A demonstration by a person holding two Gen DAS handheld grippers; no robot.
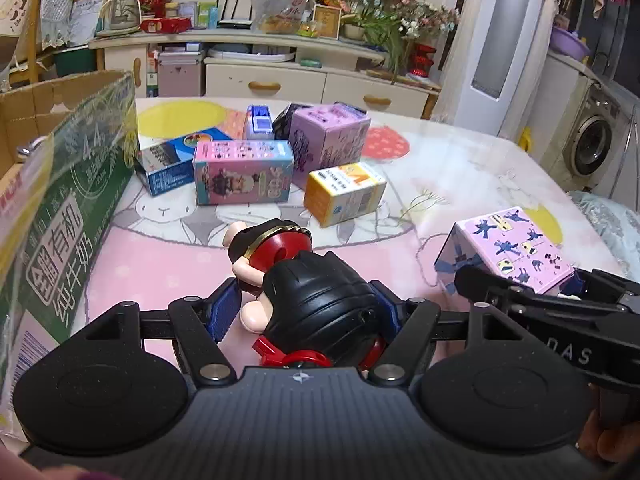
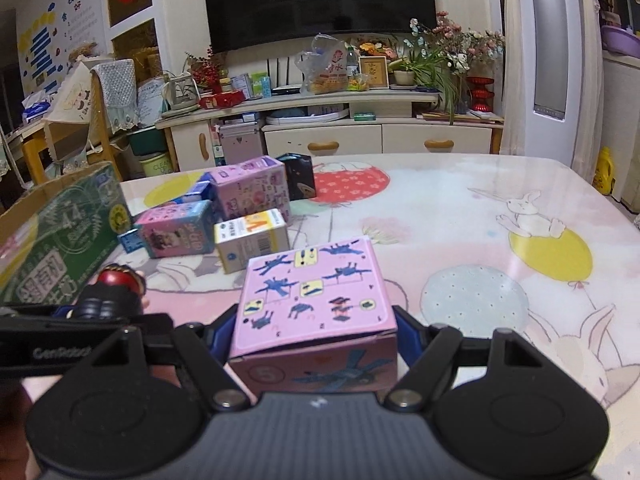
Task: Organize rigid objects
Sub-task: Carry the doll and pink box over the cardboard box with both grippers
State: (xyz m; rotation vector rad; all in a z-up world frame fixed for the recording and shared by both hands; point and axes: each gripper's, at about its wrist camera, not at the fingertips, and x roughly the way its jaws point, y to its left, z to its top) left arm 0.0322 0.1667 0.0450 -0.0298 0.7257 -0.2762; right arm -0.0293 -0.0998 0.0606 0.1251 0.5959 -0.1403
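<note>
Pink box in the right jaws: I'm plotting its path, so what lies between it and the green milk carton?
The figurine held by the left gripper, seen in the right wrist view.

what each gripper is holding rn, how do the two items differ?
The toy figure in the left gripper is rounded, glossy black and red; the pink box in the right gripper is flat-sided printed cardboard. The figure lies tipped, legs pointing away; the box sits squarely, printed face up. Both are clamped between blue pads, above the table.
</note>
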